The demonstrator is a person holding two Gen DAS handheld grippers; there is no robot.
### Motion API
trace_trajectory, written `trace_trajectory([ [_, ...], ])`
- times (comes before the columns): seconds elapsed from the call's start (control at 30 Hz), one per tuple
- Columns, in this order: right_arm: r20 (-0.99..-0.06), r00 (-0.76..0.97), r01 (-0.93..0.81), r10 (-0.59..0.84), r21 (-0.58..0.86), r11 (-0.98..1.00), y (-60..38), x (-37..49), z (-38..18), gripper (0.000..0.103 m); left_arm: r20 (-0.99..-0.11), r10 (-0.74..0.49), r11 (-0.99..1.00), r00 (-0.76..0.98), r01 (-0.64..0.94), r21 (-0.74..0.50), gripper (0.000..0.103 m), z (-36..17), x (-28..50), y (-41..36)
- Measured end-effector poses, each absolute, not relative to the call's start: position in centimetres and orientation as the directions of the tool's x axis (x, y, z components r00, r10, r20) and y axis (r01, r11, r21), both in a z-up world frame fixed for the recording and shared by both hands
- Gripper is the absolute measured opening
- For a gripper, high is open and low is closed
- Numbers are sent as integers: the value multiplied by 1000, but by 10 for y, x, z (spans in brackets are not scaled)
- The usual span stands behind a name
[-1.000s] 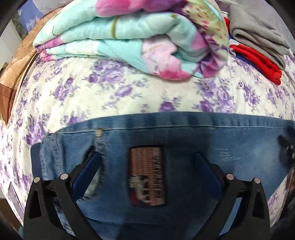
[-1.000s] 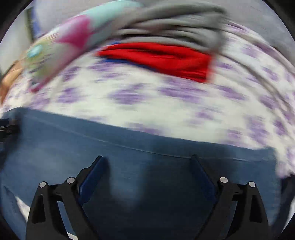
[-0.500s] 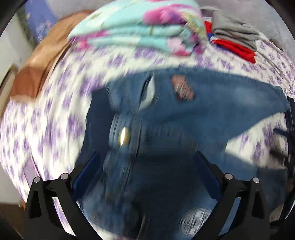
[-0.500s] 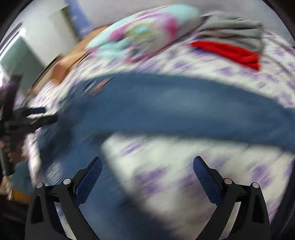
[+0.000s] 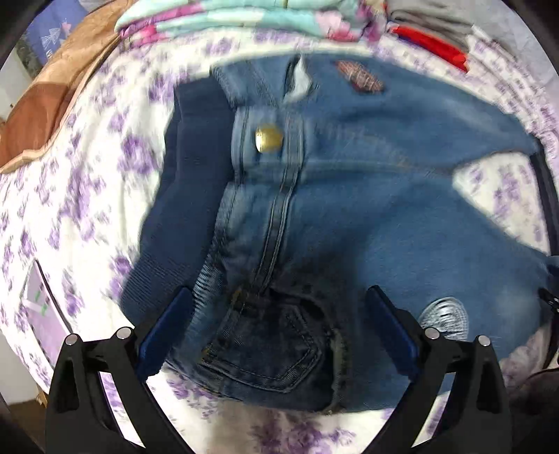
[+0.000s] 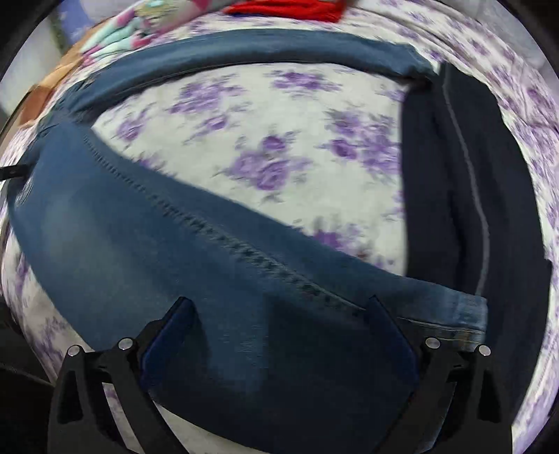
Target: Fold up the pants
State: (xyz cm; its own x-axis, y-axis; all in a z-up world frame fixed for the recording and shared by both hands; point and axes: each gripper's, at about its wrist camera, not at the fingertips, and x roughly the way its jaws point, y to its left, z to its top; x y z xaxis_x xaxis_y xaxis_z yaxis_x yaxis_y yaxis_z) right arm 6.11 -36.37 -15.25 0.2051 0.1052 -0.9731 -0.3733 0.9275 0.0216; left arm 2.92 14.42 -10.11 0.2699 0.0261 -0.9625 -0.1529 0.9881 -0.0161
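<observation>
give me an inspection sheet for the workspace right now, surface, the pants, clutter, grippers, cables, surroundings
Surface: bed sheet, white with purple flowers.
Job's things: jeans spread out, legs apart in a V, brass button facing up.
Clutter: dark navy garment by the hems; another navy garment beside the waistband; folded floral blanket; red clothes.
Grippers: left gripper open over the crotch; right gripper open over the near leg.
Cables: nothing seen.
Surroundings: brown cushion at the bed edge.
</observation>
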Motion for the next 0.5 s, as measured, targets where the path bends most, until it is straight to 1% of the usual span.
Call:
trace_trajectory([
  [0.07,-963,244,-366,114,17,930,-356,74,-137,99,-940,25,993,340,-119,-16,97,-76,34,149],
  [0.1,-948,281,-374,152,38,927,-347,85,-125,99,-922,36,994,385,-108,-6,98,-61,41,155],
  [0.17,-929,323,-391,179,42,920,-332,104,-113,99,-910,58,993,411,-117,10,98,-50,54,168],
  [0.27,-908,380,-438,175,-10,899,-292,148,-107,99,-909,139,983,392,-163,80,98,-54,92,196],
  [0.33,-893,403,-488,201,-24,872,-267,175,-103,99,-914,160,981,374,-164,105,98,-61,111,207],
  [0.43,-893,397,-594,212,-74,801,-224,223,-105,99,-909,156,987,387,-107,124,98,-64,141,215],
  [0.5,-899,384,-660,209,-109,743,-201,252,-108,99,-914,126,991,385,-16,130,98,-69,164,208],
])
